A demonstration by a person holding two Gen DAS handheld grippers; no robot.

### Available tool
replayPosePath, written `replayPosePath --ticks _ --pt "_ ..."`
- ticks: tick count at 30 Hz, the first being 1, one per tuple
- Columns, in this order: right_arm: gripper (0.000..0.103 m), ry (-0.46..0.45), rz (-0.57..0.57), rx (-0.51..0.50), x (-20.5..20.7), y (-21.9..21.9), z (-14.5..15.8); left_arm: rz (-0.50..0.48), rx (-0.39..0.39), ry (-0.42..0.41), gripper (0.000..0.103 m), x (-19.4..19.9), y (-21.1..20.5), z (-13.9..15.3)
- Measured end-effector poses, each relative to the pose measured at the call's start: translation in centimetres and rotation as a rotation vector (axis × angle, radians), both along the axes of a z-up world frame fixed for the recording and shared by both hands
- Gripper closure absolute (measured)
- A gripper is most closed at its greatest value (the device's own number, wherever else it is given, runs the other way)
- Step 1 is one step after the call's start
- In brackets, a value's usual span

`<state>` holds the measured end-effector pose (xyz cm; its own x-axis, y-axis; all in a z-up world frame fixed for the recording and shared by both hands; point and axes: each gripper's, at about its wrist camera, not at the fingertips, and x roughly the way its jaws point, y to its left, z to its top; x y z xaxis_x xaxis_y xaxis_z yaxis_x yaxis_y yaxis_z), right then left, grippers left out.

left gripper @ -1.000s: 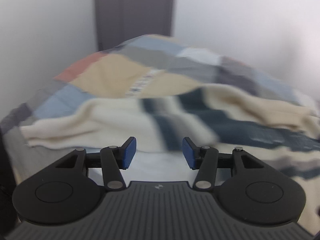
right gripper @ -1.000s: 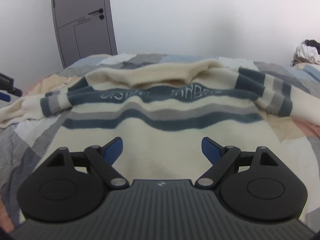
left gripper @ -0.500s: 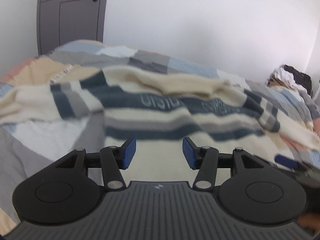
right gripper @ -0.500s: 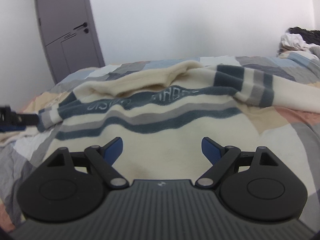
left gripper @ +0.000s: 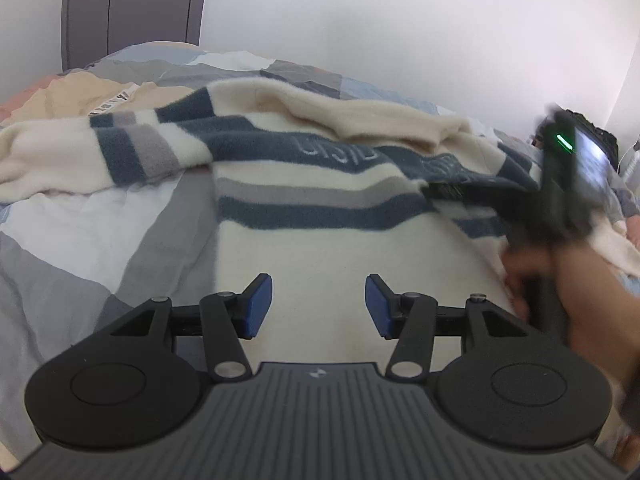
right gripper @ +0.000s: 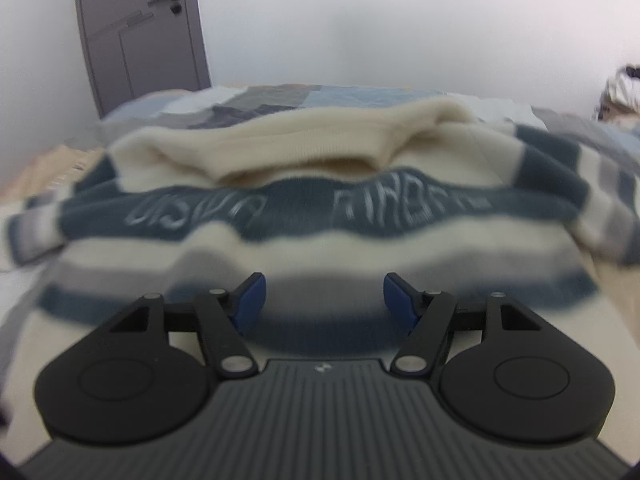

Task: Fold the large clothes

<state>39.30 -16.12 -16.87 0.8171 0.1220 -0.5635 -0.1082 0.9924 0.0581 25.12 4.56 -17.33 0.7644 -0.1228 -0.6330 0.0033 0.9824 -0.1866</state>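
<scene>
A cream sweater point(left gripper: 320, 236) with dark blue and grey stripes lies spread on the bed, collar at the far side, one sleeve point(left gripper: 72, 152) stretched out to the left. My left gripper point(left gripper: 319, 306) is open and empty, low over the sweater's plain cream lower body. My right gripper point(right gripper: 323, 296) is open and empty, close over the striped chest of the sweater point(right gripper: 320, 216). The right gripper's body and the hand holding it point(left gripper: 560, 216) show blurred at the right of the left wrist view.
The bed has a patchwork cover point(left gripper: 80, 232) of grey, white, blue and tan. A grey door point(left gripper: 132, 4) stands behind the bed at the left, also in the right wrist view point(right gripper: 136, 36). A heap of clothes point(right gripper: 622, 92) lies far right. White walls behind.
The left gripper swung from the left sleeve to the sweater's lower body. The right gripper moved forward and lower over the chest, and its jaws narrowed a little.
</scene>
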Motion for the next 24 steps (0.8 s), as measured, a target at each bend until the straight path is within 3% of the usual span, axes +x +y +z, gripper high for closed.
replayPosePath --ticks 8,13,17,20,24 --pt "0.029 0.028 -0.061 -0.015 11.9 2.8 -1.4 0.062 -0.073 0.027 0.045 2.3 2.9 -1.7" --pt "0.032 -0.102 -0.039 -0.042 17.3 3.0 -0.1 0.107 -0.126 0.029 0.045 3.1 4.4 -2.7" --pt "0.034 -0.107 -0.076 -0.045 22.4 2.5 0.4 0.102 -0.124 0.006 0.045 3.3 4.7 -3.2" --pt "0.034 -0.105 -0.091 -0.077 25.2 2.7 0.1 0.106 -0.152 0.023 0.043 3.9 4.7 -3.9" --pt "0.033 -0.097 -0.090 -0.122 26.6 3.5 -0.5 0.096 -0.133 0.019 0.043 4.4 4.5 -4.4"
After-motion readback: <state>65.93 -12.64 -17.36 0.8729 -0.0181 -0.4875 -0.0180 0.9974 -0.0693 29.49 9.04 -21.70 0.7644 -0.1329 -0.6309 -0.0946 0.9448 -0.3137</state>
